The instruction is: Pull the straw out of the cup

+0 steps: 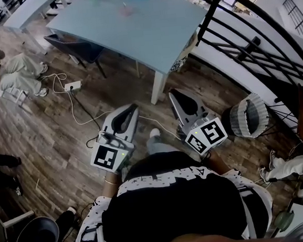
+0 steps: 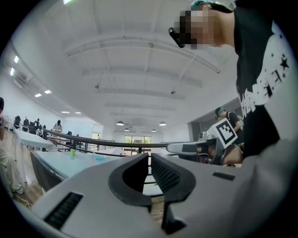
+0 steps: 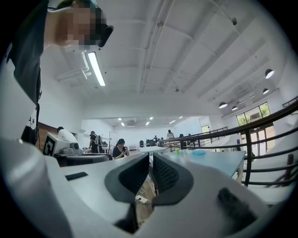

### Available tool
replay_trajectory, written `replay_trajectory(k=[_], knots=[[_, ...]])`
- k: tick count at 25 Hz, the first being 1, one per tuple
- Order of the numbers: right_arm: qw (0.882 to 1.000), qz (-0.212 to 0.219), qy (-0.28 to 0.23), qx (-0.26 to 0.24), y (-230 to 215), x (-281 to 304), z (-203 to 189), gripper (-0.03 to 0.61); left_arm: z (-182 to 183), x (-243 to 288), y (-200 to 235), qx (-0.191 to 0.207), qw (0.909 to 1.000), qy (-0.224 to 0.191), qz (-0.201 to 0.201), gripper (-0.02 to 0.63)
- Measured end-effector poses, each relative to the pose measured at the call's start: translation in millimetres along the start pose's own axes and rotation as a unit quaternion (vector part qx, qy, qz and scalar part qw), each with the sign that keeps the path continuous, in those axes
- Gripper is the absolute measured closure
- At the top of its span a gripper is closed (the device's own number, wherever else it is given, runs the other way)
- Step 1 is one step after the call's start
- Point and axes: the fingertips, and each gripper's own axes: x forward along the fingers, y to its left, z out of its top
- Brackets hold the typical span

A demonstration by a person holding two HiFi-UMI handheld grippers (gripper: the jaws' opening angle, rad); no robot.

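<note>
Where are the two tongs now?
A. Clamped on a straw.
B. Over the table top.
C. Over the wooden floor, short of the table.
C: the head view shows left tongs and right tongs over the wooden floor, short of the table, both shut and empty.

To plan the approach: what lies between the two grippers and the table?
Head view: mostly bare wood floor, with a white power strip and its cable at the left, and the table's white leg.
</note>
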Motion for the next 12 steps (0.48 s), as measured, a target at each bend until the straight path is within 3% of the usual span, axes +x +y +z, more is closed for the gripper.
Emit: replay_trajectory(k=[12], knots=[[1.000,0.013,0.000,0.012,-34,53,-1,0.551,-2,36,46,0.005,0.9998,0.012,0.015,0.588]])
